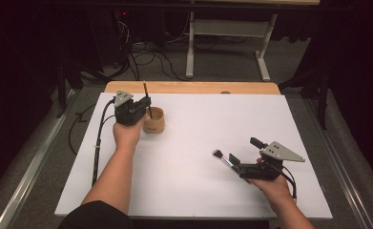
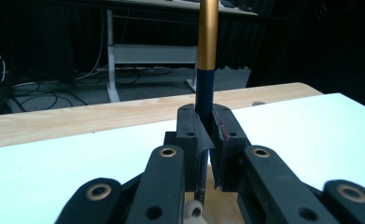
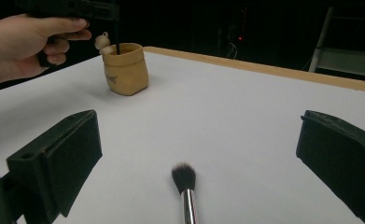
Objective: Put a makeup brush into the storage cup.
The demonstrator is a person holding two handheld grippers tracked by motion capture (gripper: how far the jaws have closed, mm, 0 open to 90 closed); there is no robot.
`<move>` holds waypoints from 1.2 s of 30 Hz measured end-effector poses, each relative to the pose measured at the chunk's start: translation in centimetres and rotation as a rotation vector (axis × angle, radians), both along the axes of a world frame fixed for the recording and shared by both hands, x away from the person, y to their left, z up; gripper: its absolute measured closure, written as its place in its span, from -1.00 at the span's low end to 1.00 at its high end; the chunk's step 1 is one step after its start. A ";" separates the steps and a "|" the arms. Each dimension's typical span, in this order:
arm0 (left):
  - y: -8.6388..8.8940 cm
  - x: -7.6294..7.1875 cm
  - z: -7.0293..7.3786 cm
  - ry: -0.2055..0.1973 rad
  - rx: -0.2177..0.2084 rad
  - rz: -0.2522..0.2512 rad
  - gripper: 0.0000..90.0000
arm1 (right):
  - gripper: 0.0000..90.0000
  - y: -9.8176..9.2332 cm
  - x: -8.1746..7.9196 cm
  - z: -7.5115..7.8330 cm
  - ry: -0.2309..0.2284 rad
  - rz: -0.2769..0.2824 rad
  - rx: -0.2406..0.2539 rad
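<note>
A dark room: grey carpet floor (image 1: 222,67), tangled cables (image 1: 146,57), a white-legged desk (image 1: 229,28) behind.

Two brushes: one upright far left (image 1: 146,95), one lying near right (image 1: 221,156). One tan pot (image 1: 154,120), far left.

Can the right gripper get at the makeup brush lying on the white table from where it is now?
Probably yes. The right gripper has its jaws wide open on either side of the makeup brush, which lies flat on the white table with nothing between them. The left gripper is busy far off at the cup.
</note>
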State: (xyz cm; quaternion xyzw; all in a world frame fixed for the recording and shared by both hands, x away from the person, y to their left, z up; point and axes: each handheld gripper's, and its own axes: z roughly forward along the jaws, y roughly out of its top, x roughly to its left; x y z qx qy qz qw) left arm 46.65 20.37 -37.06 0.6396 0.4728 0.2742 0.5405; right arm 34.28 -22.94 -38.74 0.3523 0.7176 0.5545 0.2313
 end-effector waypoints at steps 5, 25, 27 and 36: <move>0.5 -0.1 -0.6 0.018 0.000 0.012 0.85 | -0.96 0.0 0.0 0.0 0.003 0.001 0.001; 1.2 -0.6 -1.4 0.043 -0.010 0.016 0.84 | -0.96 0.2 0.0 -0.1 0.000 0.008 -0.009; 1.1 -0.6 -1.3 0.038 -0.018 0.014 0.84 | -0.96 0.2 0.0 -0.1 0.000 0.009 -0.009; 0.6 -0.6 -1.3 0.031 0.013 0.003 0.60 | -0.96 0.2 0.0 -0.1 0.000 0.009 -0.011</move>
